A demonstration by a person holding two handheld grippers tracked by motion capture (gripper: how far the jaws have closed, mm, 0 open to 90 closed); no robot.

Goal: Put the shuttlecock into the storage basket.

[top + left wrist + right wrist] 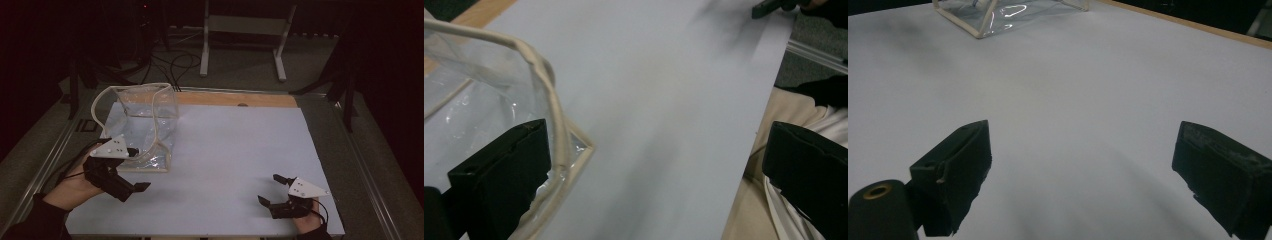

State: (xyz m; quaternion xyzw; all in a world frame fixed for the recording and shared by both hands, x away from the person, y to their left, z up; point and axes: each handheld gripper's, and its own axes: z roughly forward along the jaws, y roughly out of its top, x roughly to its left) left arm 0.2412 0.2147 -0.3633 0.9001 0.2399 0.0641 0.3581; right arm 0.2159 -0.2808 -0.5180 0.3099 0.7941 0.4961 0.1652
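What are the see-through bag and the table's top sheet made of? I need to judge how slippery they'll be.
The bag looks like clear glossy soft plastic: it shows bright glints, creases and cream fabric-like edging. The top sheet looks matte pale grey, maybe paper or board; it gives no glare.

A pale grey-white sheet (240, 160) covers most of the table, its surface bare and smooth. Along the far edge a strip of light wooden tabletop (235, 99) shows beyond the sheet. Metal rails (55, 150) run down both sides of the table. On the dark floor behind stands a white metal frame (243, 30) on two legs, and black cables (172, 65) loop across the floor beside it.
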